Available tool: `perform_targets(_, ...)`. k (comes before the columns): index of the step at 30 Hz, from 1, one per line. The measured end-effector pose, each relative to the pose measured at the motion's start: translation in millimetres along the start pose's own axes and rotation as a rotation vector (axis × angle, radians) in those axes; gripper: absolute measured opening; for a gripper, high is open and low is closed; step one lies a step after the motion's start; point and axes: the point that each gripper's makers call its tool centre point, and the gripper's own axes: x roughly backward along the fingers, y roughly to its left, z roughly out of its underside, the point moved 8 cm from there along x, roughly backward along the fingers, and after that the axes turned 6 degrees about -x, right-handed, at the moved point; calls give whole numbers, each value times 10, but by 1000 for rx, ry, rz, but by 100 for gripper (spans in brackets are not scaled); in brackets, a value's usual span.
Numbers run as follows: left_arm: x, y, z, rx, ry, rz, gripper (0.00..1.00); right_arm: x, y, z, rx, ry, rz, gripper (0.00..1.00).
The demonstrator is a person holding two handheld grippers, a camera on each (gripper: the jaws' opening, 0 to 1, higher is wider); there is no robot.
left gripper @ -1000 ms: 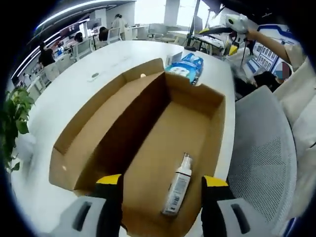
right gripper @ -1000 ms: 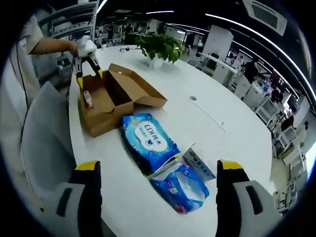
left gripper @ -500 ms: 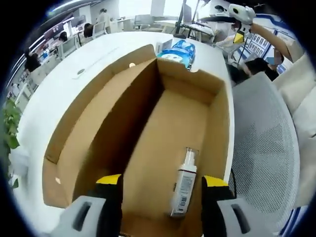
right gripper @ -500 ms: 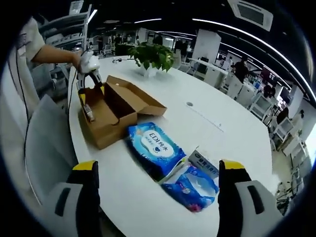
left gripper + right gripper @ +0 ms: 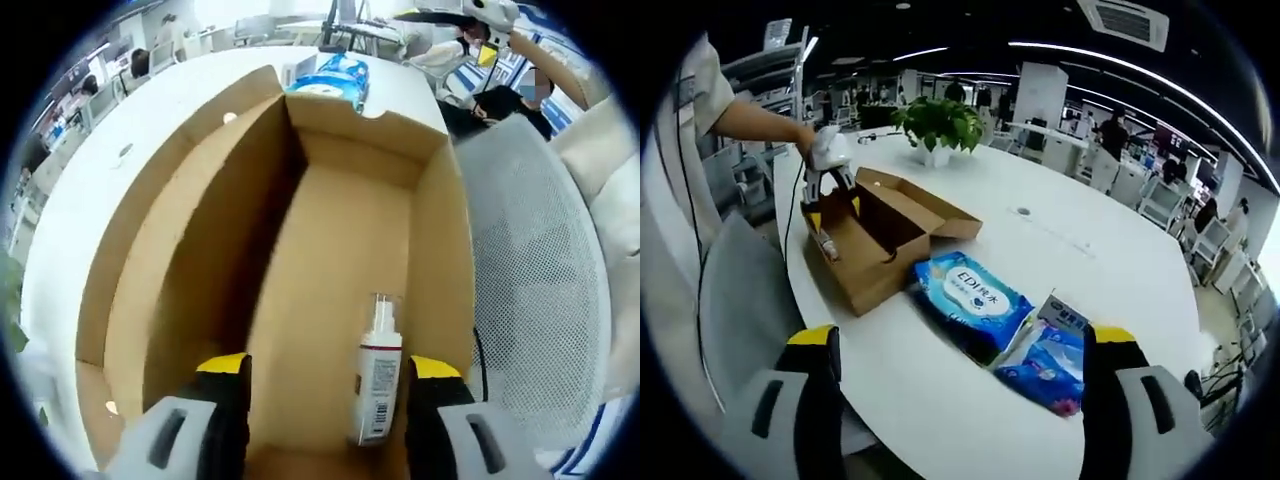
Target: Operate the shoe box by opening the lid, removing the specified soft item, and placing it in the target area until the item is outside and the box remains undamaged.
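The shoe box (image 5: 330, 250) sits open in the middle of the left gripper view, its lid (image 5: 170, 220) folded back to the left so the inside is reachable from above. On its floor, at lower centre right, lies a white spray bottle (image 5: 378, 380), nozzle pointing to the top of the frame.

The left gripper (image 5: 325, 385) hangs over the box's near end with its jaws spread wide and nothing between them, the bottle just inside the right jaw; judging from this, it is lined up to reach in.

In the right gripper view the box (image 5: 875, 240) stands at centre left on the white table (image 5: 1080, 250), the left gripper (image 5: 825, 195) poised at its near end. A blue wipes pack (image 5: 970, 295) and a smaller blue packet (image 5: 1050, 365) lie outside, lower centre, probably soft items set out beside the box. The right gripper (image 5: 960, 375) is held back, jaws wide apart and empty, leaving the box free.
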Motion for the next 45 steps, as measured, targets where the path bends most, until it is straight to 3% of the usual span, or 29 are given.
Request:
perform_targets(13,-239,-68,55,-59,54,54,54,-19,66,80,-61,-10,10,96)
perform_targets(19,-268,-59,43,-84,61,45,45,-37,104,52,-64,-33,7,96)
perform_targets(26,-282,-34,38,-74,36,12,28,-54,130,90,-70,-29,-1,96)
perform_targets(35,-344,-68,47,-85,42,-18,21,-71,167,93,-74,-32,-8,95)
perform_targets(45,-348,-76,41,-90,46,-43,20,-67,203,90,-74,-38,-15,94)
